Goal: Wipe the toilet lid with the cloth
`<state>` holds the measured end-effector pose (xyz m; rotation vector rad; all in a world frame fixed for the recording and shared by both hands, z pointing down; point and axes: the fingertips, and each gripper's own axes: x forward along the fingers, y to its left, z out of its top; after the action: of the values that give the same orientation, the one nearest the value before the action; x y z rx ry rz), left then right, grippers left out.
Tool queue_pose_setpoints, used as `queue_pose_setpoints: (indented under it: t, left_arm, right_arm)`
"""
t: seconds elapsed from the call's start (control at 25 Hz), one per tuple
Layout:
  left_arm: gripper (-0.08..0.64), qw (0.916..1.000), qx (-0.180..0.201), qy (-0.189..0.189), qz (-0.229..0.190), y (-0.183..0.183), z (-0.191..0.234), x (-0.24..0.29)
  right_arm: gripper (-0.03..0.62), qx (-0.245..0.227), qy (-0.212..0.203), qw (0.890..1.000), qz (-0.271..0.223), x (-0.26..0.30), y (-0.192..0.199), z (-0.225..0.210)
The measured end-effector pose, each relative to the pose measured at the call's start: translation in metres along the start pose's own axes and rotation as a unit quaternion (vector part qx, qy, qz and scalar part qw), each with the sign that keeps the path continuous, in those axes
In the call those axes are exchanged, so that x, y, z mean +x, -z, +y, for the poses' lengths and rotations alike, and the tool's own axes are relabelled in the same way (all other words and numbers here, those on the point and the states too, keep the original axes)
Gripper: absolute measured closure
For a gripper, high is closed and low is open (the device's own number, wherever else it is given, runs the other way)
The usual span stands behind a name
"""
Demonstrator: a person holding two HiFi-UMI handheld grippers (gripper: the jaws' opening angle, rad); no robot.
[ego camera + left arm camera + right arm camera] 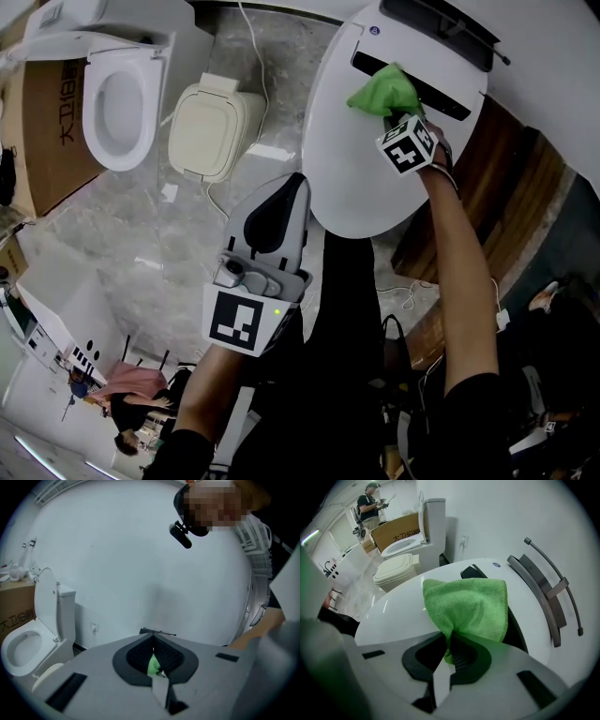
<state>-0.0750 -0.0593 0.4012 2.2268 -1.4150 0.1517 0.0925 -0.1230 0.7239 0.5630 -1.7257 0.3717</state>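
1. Right tool (450, 644) is clamped on the green cloth (466, 604); the cloth lies on the toilet lid (347, 178), at its rear edge.
2. Left tool (153, 658) has its jaws together and is held off the lid.
3. Judgement: press the cloth flat and sweep toward the front edge in overlapping passes.

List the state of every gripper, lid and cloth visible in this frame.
right gripper, shut on the green cloth
left gripper, shut, empty, clear of the lid
green cloth, bunched, lying on the toilet lid
toilet lid, closed
far toilet, lid up, seat down
beige toilet, lid closed
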Motion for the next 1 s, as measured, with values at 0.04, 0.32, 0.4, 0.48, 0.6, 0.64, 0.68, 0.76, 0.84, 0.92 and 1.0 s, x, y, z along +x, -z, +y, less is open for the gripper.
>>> queue_pose_setpoints:
  t: [0.04, 0.32, 0.4, 0.48, 0.6, 0.64, 0.68, 0.76, 0.84, 0.92, 1.0]
  left_arm:
    - [0.551, 1.0, -0.001, 0.004, -0.001, -0.001, 0.001, -0.001]
    - [0.551, 0.9993, 0.002, 0.038, 0.003, 0.002, 0.013, -0.012]
    - [0.551, 0.9989, 0.002, 0.047, 0.004, 0.002, 0.019, -0.017]
    - [0.551, 0.9985, 0.003, 0.055, 0.002, 0.002, 0.025, -0.021]
    - [0.551, 0.9982, 0.008, 0.06, 0.001, 0.005, 0.032, -0.027]
    - [0.551, 0.9981, 0.011, 0.061, 0.006, 0.008, 0.033, -0.03]
    - [0.551, 0.998, 0.015, 0.062, 0.009, 0.01, 0.033, -0.032]
    - [0.551, 0.9979, 0.023, 0.06, 0.009, 0.014, 0.034, -0.035]
    - [0.551, 0.9982, 0.028, 0.053, 0.006, 0.017, 0.034, -0.039]
    - [0.551, 0.9987, 0.026, 0.045, 0.001, 0.02, 0.033, -0.044]
    - [0.551, 0.999, 0.022, 0.038, -0.006, 0.022, 0.029, -0.05]
  right_arm:
    - [0.555, -0.001, 0.0, 1.0, 0.002, 0.0, 0.0, 0.003]
    - [0.555, -0.006, 0.0, 1.0, 0.018, 0.002, 0.002, 0.033]
    - [0.555, 0.003, -0.001, 1.0, 0.018, 0.002, 0.005, 0.044]
    - [0.555, 0.009, -0.003, 1.0, 0.021, 0.002, 0.008, 0.055]
    - [0.555, 0.007, -0.003, 1.0, 0.024, 0.003, 0.011, 0.069]
    - [0.555, 0.005, -0.003, 1.0, 0.025, 0.004, 0.013, 0.074]
    - [0.555, 0.003, -0.002, 1.0, 0.025, 0.004, 0.014, 0.078]
    - [0.555, -0.002, -0.002, 1.0, 0.025, 0.005, 0.016, 0.084]
    - [0.555, -0.008, -0.005, 1.0, 0.024, 0.006, 0.019, 0.093]
    - [0.555, -0.013, -0.012, 1.0, 0.024, 0.006, 0.021, 0.104]
    - [0.555, -0.025, -0.015, 0.999, 0.024, 0.006, 0.024, 0.116]
